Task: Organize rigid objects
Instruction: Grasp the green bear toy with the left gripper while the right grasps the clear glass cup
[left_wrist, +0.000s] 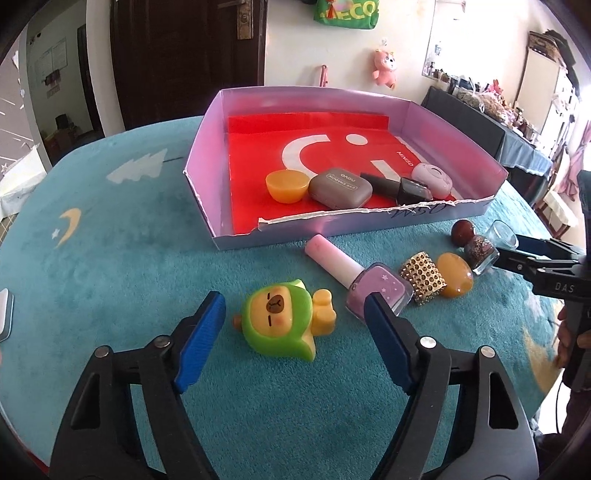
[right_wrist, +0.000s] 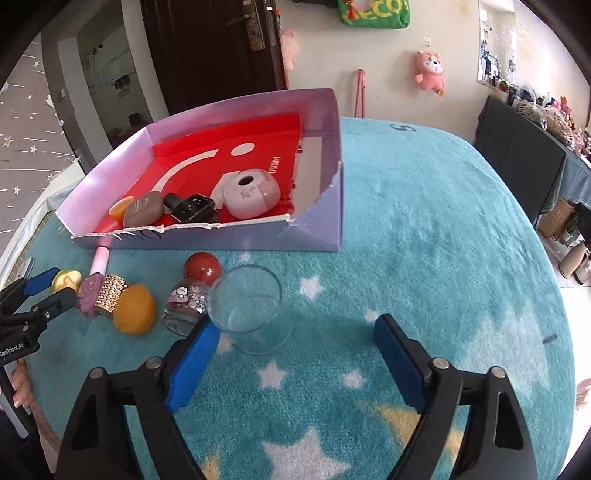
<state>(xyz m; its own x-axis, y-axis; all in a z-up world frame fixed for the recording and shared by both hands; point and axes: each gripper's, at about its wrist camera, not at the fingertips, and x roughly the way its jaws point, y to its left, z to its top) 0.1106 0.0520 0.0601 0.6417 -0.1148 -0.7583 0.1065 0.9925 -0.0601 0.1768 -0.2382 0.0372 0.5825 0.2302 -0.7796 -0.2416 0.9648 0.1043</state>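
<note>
Tongs on the left are standing released, blue pads spread to either side of a green-and-yellow toy figure that is lying on the teal blanket without touching either pad. Tongs on the right are gaping wide too, holding nothing, with a clear glass cup sitting just ahead of the near pad. Beside the cup a red-capped glitter bottle, an orange piece, a gold studded cap and a pink nail polish bottle are lying in a row. Beyond them the torn purple box is holding an orange bowl, a brown case, a black bottle and a pink round case on its red lining.
</note>
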